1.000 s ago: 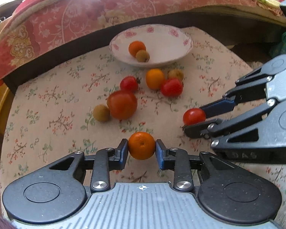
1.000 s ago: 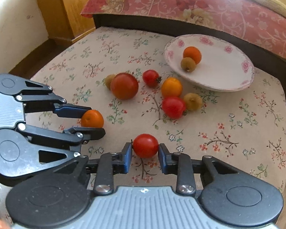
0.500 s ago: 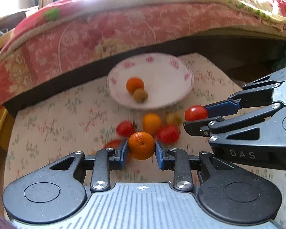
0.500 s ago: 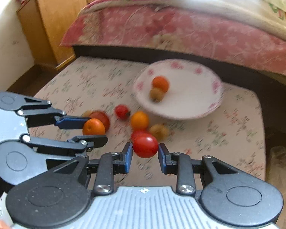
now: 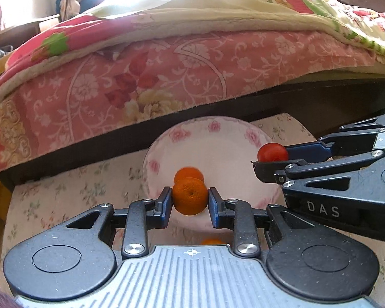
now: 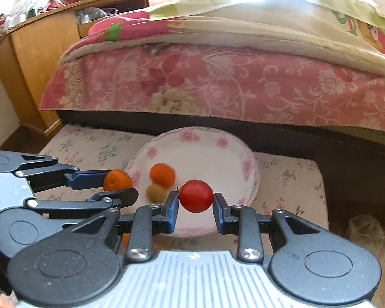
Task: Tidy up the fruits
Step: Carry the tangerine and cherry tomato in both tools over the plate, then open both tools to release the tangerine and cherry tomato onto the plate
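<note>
My left gripper (image 5: 190, 200) is shut on a small orange (image 5: 190, 196) and holds it over the near part of the white flowered plate (image 5: 218, 143). My right gripper (image 6: 195, 200) is shut on a red tomato (image 6: 196, 195), also over the plate (image 6: 208, 151). Each gripper shows in the other's view: the right one with its tomato (image 5: 272, 152), the left one with its orange (image 6: 117, 179). On the plate lie another orange (image 6: 162, 175) and a small brownish fruit (image 6: 155, 192).
The plate stands on a floral-cloth table (image 6: 89, 143) against a bed with a pink flowered cover (image 6: 218, 87). A wooden cabinet (image 6: 30, 59) stands at the left. One orange fruit (image 5: 213, 241) peeks out below my left gripper; the other loose fruits are hidden.
Both grippers have lifted off the table and moved forward with their fruits, from among the loose fruits to above the plate. The plate now looks larger and closer.
</note>
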Motion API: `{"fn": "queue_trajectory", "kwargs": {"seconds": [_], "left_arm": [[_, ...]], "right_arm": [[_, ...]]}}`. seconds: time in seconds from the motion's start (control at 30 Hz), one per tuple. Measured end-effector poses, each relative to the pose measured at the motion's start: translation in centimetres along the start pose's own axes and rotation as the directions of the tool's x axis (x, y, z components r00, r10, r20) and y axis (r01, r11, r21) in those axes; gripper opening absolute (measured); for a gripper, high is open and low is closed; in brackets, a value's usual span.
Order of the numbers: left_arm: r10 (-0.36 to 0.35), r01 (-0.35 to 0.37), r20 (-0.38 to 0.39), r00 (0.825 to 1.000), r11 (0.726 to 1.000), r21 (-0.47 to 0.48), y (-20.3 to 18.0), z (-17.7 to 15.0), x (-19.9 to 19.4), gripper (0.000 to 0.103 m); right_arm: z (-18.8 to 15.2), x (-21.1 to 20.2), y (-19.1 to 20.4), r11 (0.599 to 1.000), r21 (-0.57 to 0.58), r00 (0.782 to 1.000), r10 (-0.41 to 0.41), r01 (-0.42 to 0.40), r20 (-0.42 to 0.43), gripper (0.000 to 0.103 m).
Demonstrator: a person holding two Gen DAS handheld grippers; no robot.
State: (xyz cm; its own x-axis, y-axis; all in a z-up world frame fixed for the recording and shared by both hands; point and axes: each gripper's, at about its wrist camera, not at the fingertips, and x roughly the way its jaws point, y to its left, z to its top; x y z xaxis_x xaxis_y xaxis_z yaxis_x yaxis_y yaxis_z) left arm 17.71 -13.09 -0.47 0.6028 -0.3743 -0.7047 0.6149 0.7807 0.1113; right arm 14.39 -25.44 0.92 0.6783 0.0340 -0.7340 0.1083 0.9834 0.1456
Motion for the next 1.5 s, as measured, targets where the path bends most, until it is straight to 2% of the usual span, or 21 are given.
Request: {"fn": "queue_trajectory", "kwargs": {"seconds": [0.4, 0.63, 1.0, 1.5], "left_arm": [[0.003, -0.003, 0.007, 1.000, 1.000, 0.013, 0.1, 1.7, 3.3, 0.036], [-0.006, 0.006, 0.000, 1.000, 1.000, 0.029, 0.4, 2.0, 4.6, 0.037], [-0.002, 0.002, 0.001, 1.000, 1.000, 0.009, 0.8, 2.1, 5.0, 0.038], [0.007, -0.007, 0.019, 1.000, 1.000, -0.012, 1.0, 2.2, 4.2, 0.047]], "right_arm": [[1.3, 2.9, -2.3, 0.999, 0.040, 1.000, -0.011, 0.011, -0.002, 0.033], [1.5, 4.3, -3.0, 0.998, 0.069, 1.000, 0.015, -0.015, -0.011, 0.034], [1.5, 4.9, -3.1, 0.996, 0.086, 1.000, 0.026, -0.025, -0.015, 0.034], [1.6, 4.3, -3.5, 0.994, 0.109, 1.000, 0.018, -0.018, -0.003, 0.038]]}}
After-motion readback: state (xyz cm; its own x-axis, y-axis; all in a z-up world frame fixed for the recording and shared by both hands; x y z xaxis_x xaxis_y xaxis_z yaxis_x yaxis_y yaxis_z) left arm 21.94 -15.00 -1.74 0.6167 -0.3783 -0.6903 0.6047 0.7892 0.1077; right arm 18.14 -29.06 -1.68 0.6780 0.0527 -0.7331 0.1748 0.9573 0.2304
